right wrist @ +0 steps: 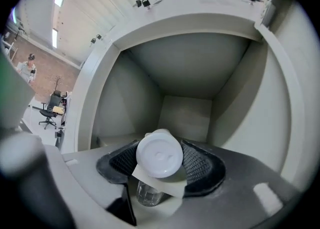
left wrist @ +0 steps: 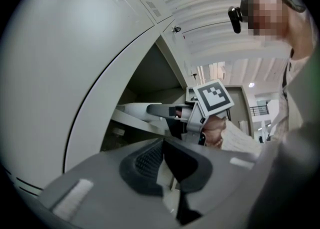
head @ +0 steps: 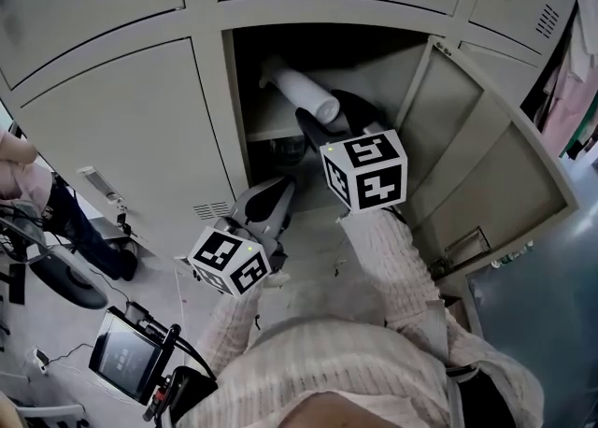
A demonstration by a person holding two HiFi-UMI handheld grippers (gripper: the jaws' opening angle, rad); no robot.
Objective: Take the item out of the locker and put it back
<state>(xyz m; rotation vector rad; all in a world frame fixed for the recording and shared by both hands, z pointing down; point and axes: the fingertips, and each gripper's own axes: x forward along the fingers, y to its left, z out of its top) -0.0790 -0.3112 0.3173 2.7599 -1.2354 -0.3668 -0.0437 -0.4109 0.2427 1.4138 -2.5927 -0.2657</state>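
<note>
**Item: white bottle [head: 301, 90].** It lay level in the open locker compartment [head: 280, 52], above the inner shelf [head: 266, 134]. Its far end pointed into the back left of the compartment. Its near end sat in your right gripper [head: 334, 116]. In the right gripper view its round white end faced the camera, with a paper label hanging just under it.

**Right gripper.** Its ribbed fingers [right wrist: 200, 165] pressed on the bottle from both sides. It was held at the mouth of the compartment, with its marker cube [head: 364, 169] nearest you.

**Left gripper [head: 278, 194].** Its fingers were closed together with nothing between them. It was held lower and to the left, near the closed neighbouring door [head: 121, 136] and apart from the bottle. Its marker cube [head: 229, 260] was at the near end.

**Locker door [head: 486, 155].** It stood swung open to the right of the compartment.

**Sleeves.** A pale knitted sleeve [head: 392, 267] covered your right arm.

**Floor, near left.** A small screen on a stand [head: 126, 353] stood there.
</note>
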